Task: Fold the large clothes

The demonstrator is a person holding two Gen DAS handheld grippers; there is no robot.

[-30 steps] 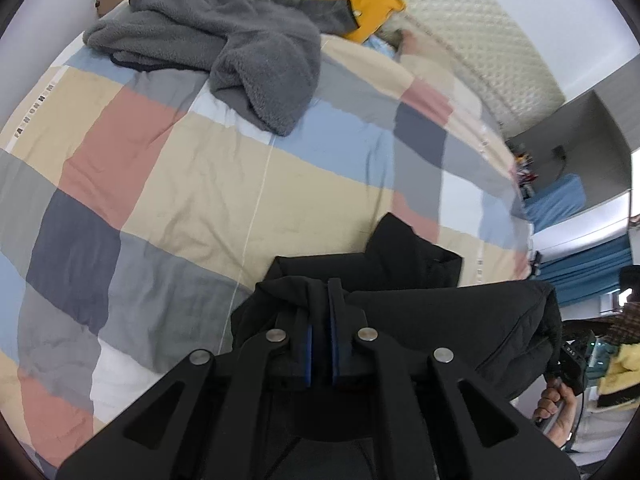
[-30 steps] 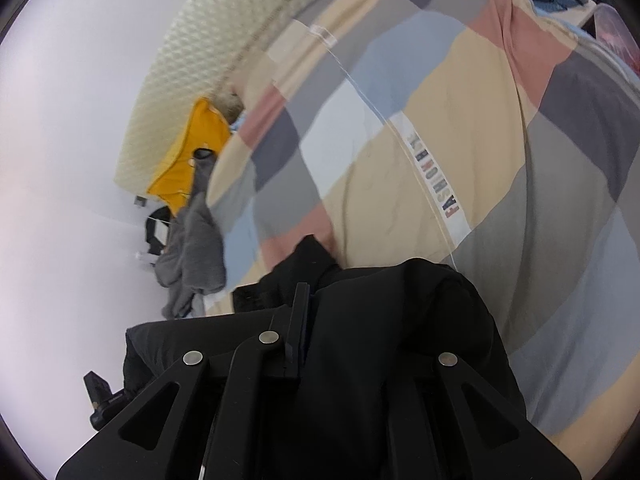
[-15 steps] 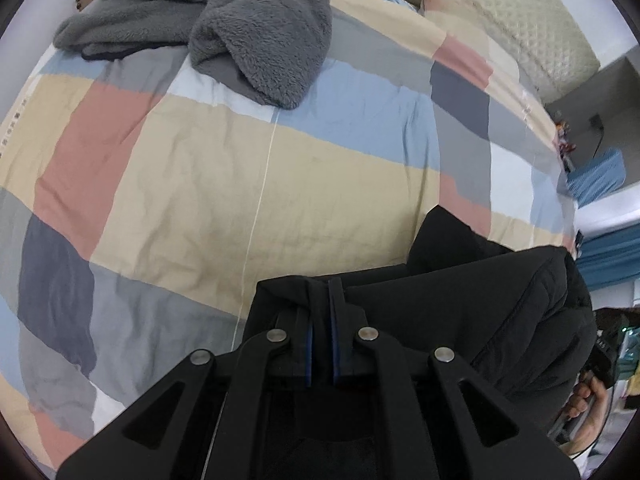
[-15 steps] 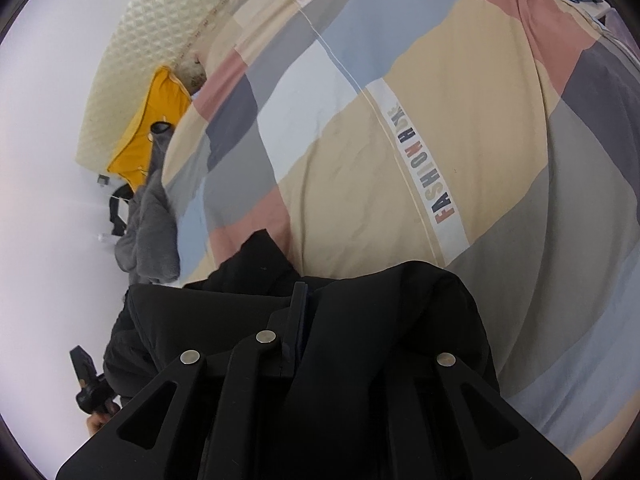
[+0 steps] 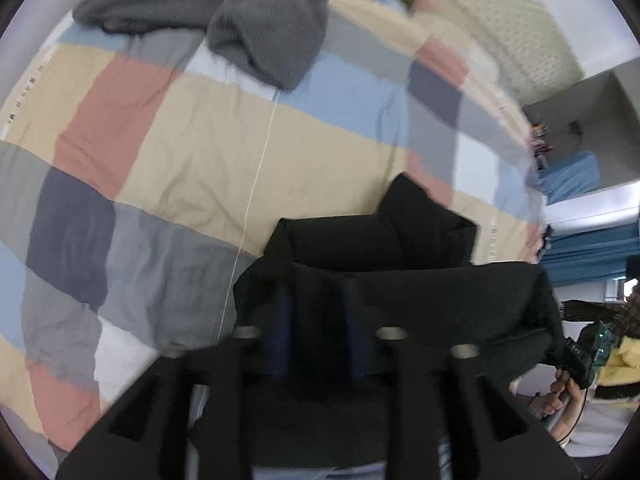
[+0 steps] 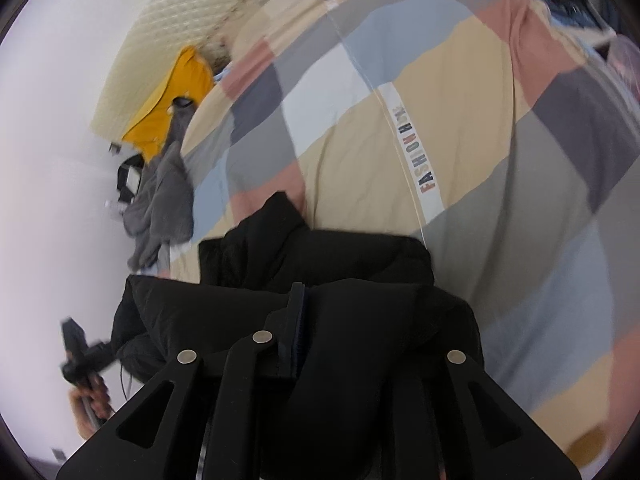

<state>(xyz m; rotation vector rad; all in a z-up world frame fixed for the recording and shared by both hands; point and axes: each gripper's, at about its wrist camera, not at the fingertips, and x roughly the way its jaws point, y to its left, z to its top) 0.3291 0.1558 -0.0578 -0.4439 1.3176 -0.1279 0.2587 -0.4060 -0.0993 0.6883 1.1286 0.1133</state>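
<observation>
A black padded jacket (image 5: 420, 276) is held up between both grippers over the checked bedspread (image 5: 200, 160). Its collar sticks up behind the held edge. My left gripper (image 5: 318, 312) has its blue-padded fingers spread a little apart, with black fabric still between them. In the right wrist view the jacket (image 6: 320, 280) bunches over my right gripper (image 6: 340, 328), which is shut on a thick fold; only its left finger shows, the other is buried in cloth. Each view shows the person's other hand at the edge.
A grey fleece garment (image 5: 240, 20) lies heaped at the far end of the bed beside a yellow pillow (image 6: 168, 112). A quilted headboard (image 5: 500, 40) stands behind. Blue curtains (image 5: 592, 256) hang at the right. The bedspread (image 6: 460, 140) carries a lettered stripe.
The left gripper's fingers have spread from nearly shut to a visible gap, still over the fabric. Both views have tilted and blurred with the motion. The right gripper keeps its hold.
</observation>
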